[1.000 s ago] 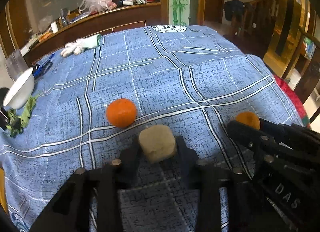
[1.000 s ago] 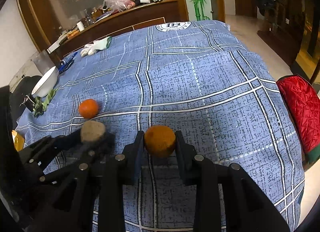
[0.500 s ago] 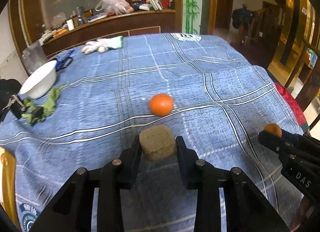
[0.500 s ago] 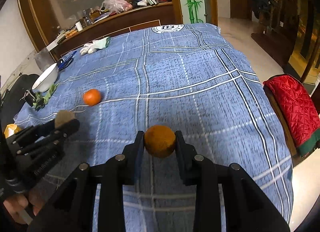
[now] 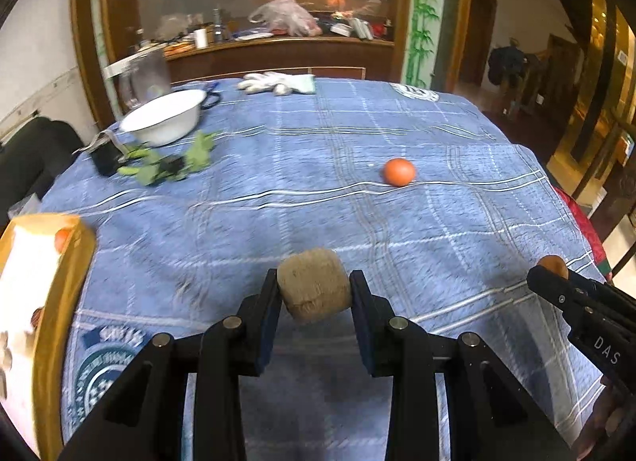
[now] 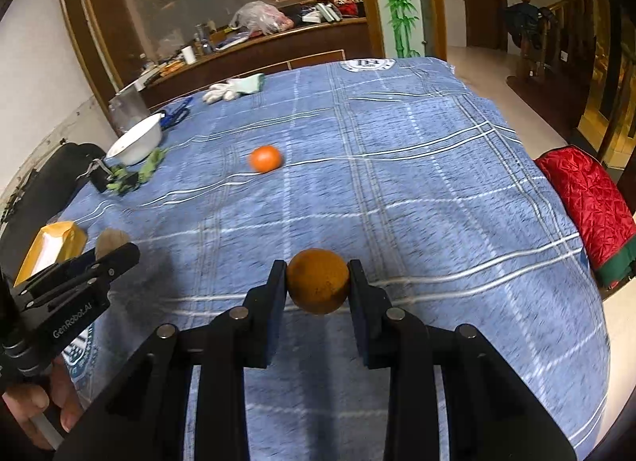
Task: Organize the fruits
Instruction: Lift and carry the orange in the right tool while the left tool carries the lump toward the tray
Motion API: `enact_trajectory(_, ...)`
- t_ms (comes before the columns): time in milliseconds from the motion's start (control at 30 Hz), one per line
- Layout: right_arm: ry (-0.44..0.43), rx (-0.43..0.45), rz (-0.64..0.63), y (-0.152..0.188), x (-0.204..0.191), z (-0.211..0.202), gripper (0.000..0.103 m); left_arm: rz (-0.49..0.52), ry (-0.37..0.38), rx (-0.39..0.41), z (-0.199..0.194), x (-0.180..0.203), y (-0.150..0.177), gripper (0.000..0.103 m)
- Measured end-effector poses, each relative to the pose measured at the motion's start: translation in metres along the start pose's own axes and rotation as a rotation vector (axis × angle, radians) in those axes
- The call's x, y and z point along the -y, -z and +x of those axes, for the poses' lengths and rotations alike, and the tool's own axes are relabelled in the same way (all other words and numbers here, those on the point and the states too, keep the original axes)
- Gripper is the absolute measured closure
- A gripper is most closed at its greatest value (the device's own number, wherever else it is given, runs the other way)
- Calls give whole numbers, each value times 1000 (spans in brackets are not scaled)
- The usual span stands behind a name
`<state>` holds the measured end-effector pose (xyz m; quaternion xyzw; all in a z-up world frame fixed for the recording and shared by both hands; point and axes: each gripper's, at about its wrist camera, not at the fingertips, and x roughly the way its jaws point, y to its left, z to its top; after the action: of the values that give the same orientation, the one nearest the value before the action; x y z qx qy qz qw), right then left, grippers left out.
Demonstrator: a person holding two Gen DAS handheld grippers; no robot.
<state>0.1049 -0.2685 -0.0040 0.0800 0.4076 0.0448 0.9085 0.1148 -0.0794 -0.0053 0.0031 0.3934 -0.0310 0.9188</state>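
Note:
My left gripper point(image 5: 314, 292) is shut on a tan, rough-skinned fruit point(image 5: 314, 289), held above the blue plaid tablecloth point(image 5: 357, 135). My right gripper point(image 6: 318, 282) is shut on a dull orange fruit point(image 6: 318, 280). A bright orange point(image 5: 399, 171) lies loose on the cloth, far ahead; the right wrist view shows this orange point(image 6: 265, 158) left of centre. At the near left edge stands a yellow-rimmed box point(image 5: 43, 282) with fruit inside, blurred. The right gripper point(image 5: 556, 278) shows at the left view's right edge, and the left gripper point(image 6: 115, 248) at the right view's left edge.
A white bowl point(image 5: 163, 115), green leaves point(image 5: 171, 160) and a black clip point(image 5: 104, 150) sit at the table's far left. White gloves point(image 5: 278, 83) lie at the far edge. A red quilted cushion point(image 6: 584, 198) is beside the table's right. A cluttered counter stands behind.
Both grippers have pulled back and swung left, each still holding its fruit. The loose orange now looks farther away, and the yellow-rimmed box has come into view at the left.

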Motion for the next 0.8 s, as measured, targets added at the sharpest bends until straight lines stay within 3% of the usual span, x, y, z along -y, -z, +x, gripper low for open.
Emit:
enact_trajectory(367,-25,8,-61,24,-48,-12,71,-56,-55,49,-37,-42,28,70)
enact_trajectory(800,-65,2,-132,33,-89,-12,71,-126,-113,93,-64,-87,38,70)
